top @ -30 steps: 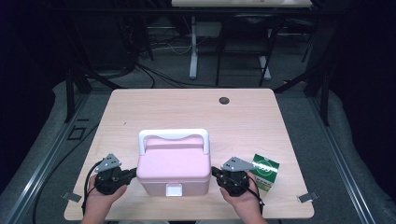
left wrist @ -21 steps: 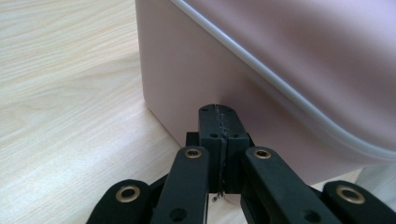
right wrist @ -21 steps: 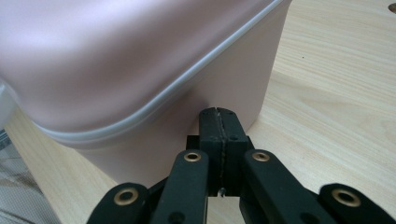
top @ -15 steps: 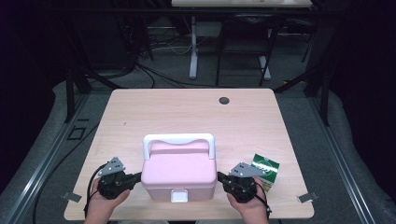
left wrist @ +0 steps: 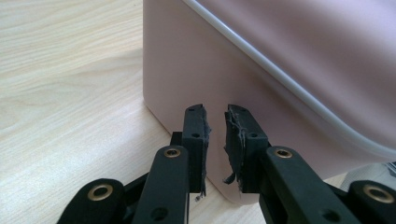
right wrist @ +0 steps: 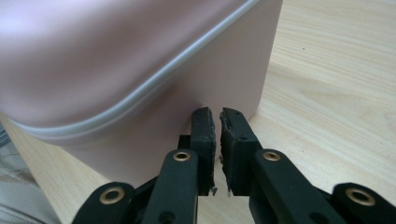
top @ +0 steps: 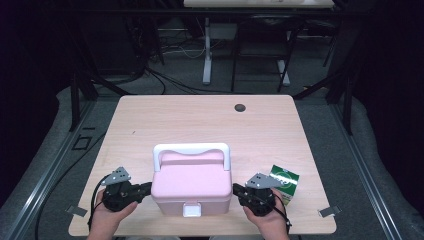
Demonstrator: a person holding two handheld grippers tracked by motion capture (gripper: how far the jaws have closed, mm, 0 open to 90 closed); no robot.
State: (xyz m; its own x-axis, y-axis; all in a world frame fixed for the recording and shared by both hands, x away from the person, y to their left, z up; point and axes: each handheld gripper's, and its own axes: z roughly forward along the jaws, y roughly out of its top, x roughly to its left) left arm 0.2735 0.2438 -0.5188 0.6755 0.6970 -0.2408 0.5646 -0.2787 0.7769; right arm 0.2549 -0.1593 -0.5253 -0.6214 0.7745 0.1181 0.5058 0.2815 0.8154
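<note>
Here, my station: I sit at 6 o'clock of a pale wooden table [top: 165, 115], a gripper in each hand.
My left gripper [top: 148, 188]: at about 7 o'clock on the table, pointing toward 3 o'clock at the box's left wall. In the left gripper view its jaws have just been opening; a narrow gap now stands between the worn pads [left wrist: 202, 140], with nothing in it, and the tips sit just short of the pink wall.
My right gripper [top: 235, 190]: at about 5 o'clock, pointing toward 9 o'clock at the box's right wall. In the right gripper view its jaws have just been opening too, but only a thin slit shows between them, nothing inside it. Whether the tips touch the wall, I cannot tell.
Pink box [top: 192, 187]: a lidded plastic box between my two grippers, standing flat on the table close to my edge, at 6 o'clock. A white latch [top: 192, 210] faces me, and a white handle [top: 191, 150] lies over the far side of the lid.
Green carton [top: 286, 182]: small, green and white, just beyond my right hand, toward 4 o'clock.
Dark round spot [top: 240, 107]: near the far edge, about 1 o'clock, well apart from everything else.
</note>
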